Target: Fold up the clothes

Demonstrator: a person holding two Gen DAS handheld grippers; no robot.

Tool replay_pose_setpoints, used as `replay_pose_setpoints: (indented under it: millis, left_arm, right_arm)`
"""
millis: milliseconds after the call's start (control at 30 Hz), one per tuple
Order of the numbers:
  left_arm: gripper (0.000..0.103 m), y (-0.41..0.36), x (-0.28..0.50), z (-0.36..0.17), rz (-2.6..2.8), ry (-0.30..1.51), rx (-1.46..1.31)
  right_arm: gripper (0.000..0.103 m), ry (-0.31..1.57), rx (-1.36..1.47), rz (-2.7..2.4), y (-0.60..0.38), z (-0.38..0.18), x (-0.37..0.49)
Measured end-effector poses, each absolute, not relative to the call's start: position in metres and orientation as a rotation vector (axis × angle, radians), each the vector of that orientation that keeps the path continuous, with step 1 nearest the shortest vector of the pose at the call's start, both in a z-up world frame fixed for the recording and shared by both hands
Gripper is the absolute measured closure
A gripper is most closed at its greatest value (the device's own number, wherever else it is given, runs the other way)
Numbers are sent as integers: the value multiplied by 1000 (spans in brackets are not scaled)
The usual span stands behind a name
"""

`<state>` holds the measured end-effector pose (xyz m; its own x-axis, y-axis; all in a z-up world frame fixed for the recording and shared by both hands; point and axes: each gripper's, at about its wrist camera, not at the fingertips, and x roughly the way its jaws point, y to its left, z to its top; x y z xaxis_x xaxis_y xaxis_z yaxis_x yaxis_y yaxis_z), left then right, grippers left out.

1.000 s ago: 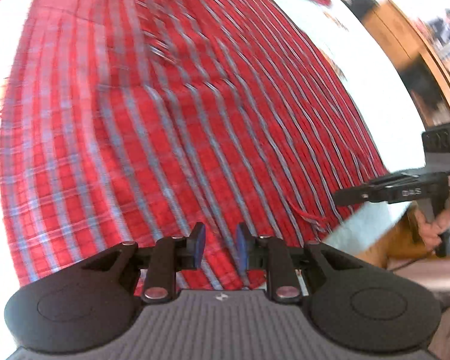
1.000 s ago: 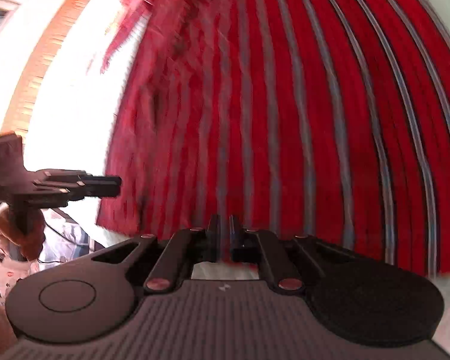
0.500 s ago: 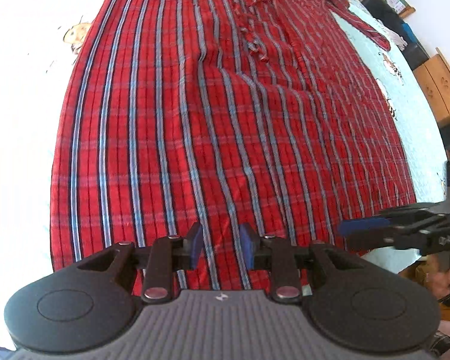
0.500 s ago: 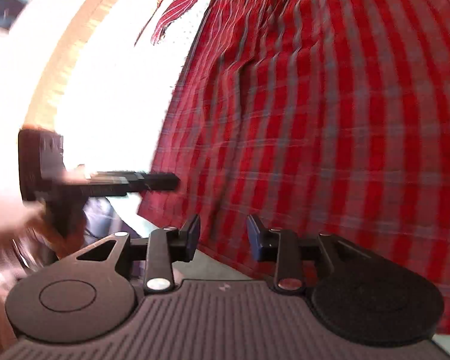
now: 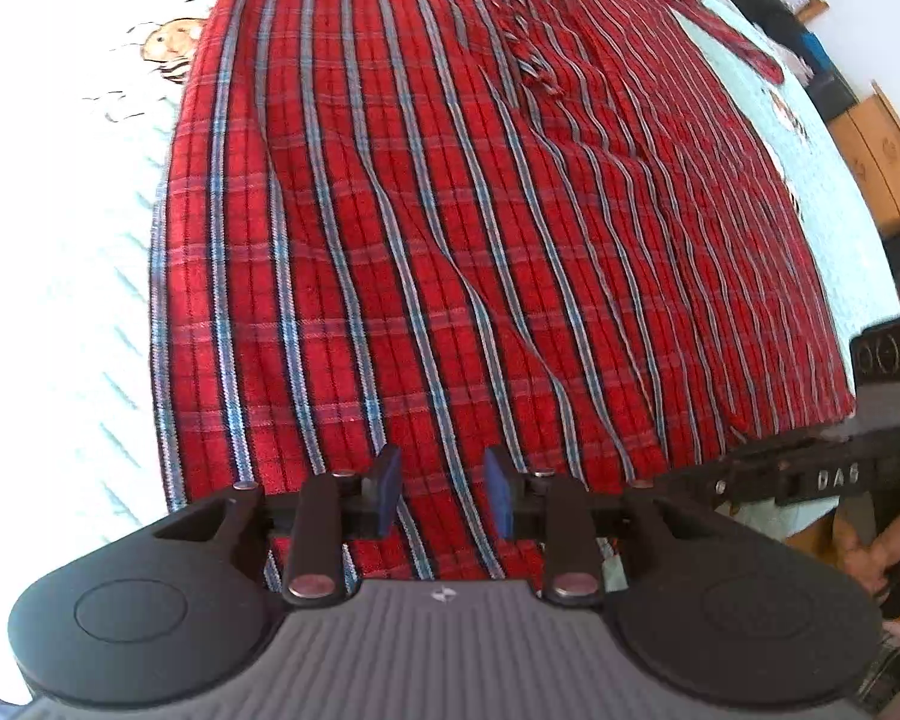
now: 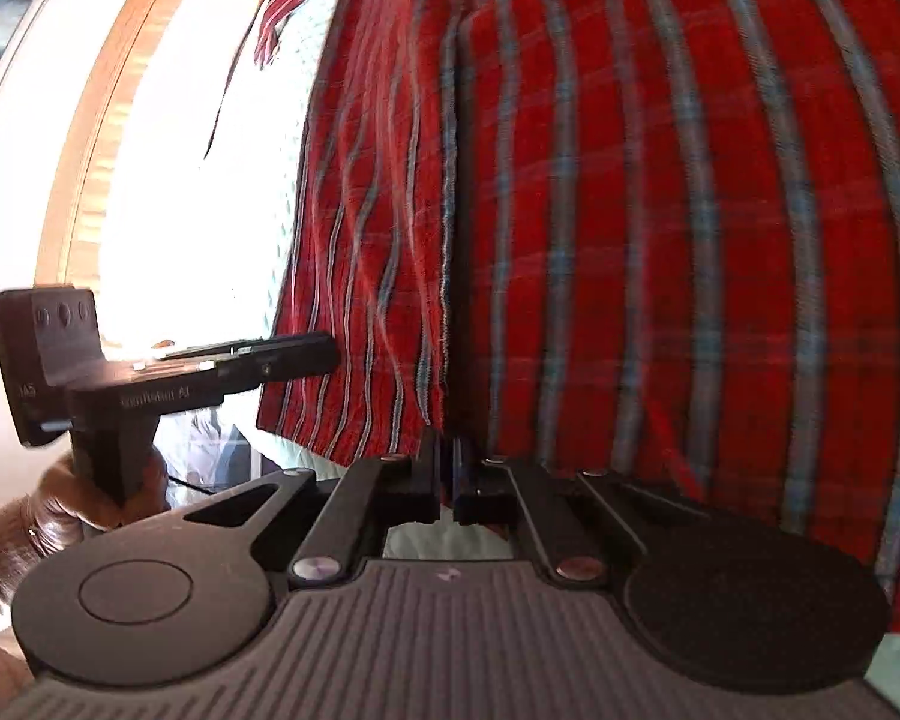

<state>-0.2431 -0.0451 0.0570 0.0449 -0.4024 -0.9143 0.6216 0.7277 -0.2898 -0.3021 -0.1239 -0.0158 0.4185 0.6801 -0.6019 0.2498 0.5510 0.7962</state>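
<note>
The red plaid shirt lies spread on the bed, filling mid-frame. Right gripper has just snapped closed on its bottom hem; left gripper has been opening, straddling the hem, not pinching yet. Fold's about to start, probably.

Bare bedspread left of the plaid shirt lies open for passage.

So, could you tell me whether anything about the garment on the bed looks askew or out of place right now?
Mostly the red plaid garment lies flat on the pale bedspread. Two things stand out: diagonal wrinkles cross its middle, and fabric near the far end is bunched and rumpled. Nothing looks torn or spilled.
</note>
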Motion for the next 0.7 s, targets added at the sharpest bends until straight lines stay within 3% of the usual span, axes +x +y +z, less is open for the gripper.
replay_pose_setpoints:
  millis: [267,333,400,433,533,700]
  left_arm:
    - [71,-44,-243,59,-764,1324,250]
    - [71,-42,-243,63,-757,1327,246]
    - [71,-41,-238,71,-754,1292,229]
    - [71,-42,-235,76,-754,1259,223]
    - [71,-45,-220,85,-739,1165,206]
    - [71,-39,-187,74,-647,1125,135]
  right_arm:
    - [98,1214,1016,423,-126,-15,-296]
    - [92,1176,972,409,-136,-2,-289]
    - [73,1106,926,384,-147,12,-276]
    - [70,1064,906,367,-152,18,-266]
    - [69,947,850,331,-163,24,-227]
    - [69,919,887,309,-163,2,-172]
